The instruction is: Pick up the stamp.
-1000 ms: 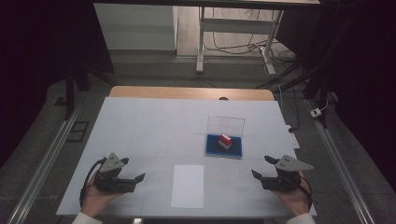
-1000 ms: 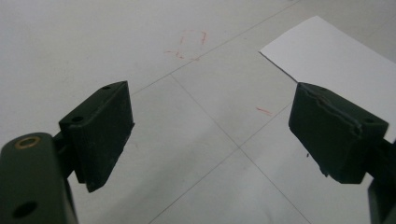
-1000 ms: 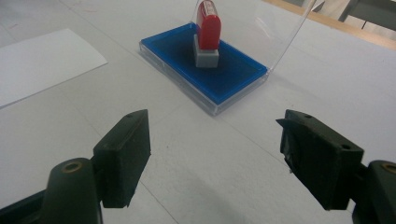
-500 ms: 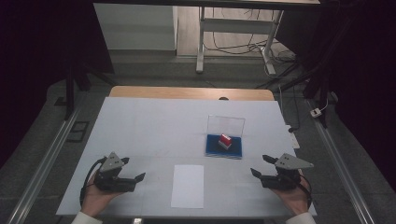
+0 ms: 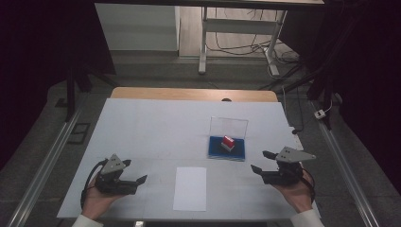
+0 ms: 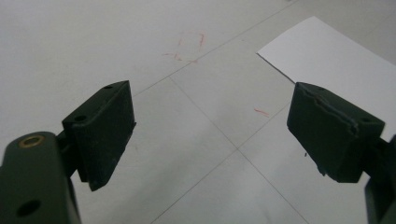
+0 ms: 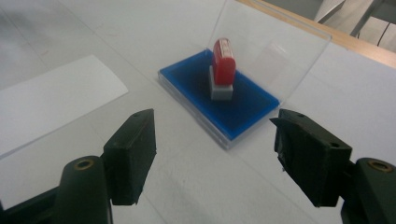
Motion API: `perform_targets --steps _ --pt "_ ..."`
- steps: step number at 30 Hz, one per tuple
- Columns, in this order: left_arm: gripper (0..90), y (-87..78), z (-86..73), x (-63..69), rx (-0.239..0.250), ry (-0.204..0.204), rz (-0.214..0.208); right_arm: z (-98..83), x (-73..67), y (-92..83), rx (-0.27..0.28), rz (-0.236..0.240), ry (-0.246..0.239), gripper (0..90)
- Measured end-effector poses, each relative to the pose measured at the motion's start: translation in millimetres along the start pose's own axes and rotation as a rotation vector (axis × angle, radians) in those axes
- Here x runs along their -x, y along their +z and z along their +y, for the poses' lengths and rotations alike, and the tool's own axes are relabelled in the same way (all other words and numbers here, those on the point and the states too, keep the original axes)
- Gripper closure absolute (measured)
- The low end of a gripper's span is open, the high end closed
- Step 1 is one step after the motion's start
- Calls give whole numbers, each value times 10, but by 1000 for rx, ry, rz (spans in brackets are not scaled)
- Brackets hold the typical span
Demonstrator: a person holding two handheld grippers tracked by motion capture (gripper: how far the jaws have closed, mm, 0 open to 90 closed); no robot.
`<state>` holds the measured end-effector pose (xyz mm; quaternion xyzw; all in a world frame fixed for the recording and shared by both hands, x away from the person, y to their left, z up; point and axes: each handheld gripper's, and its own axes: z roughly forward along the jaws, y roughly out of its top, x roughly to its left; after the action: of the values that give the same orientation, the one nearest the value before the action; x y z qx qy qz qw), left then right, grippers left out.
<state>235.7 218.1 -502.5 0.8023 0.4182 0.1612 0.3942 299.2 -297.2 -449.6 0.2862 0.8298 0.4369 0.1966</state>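
Ahead of my right gripper (image 7: 215,154), jaws wide and just narrowing on nothing, the red stamp (image 7: 222,60) stands on its blue pad (image 7: 252,109), clear lid (image 7: 275,51) upright behind. White paper (image 5: 190,188) lies between; left gripper (image 6: 210,135) wide, empty.

One stamp (image 7: 222,67), one ink pad (image 7: 219,100), one paper sheet (image 5: 190,188) — two tongs.

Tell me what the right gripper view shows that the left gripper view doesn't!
Right gripper view alone: a red stamp standing on a blue ink pad with a clear lid tipped up behind it. Left gripper view alone: faint red marks on the table. Both: open black jaws with nothing between them, the white table and a sheet of white paper.
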Motion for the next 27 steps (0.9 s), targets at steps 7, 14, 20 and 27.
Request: perform_targets --steps 7,14,20,27 --pt "162 17 0 9 -6 6 -2 218 33 49 19 7 -11 290" --pt "164 19 -3 13 -9 10 -4 410 48 140 29 13 -17 293" --pt "166 27 -4 18 -12 12 -6 514 61 233 7 23 -18 308" --pt "167 36 -5 19 -16 12 -2 619 101 369 -17 21 -23 307"
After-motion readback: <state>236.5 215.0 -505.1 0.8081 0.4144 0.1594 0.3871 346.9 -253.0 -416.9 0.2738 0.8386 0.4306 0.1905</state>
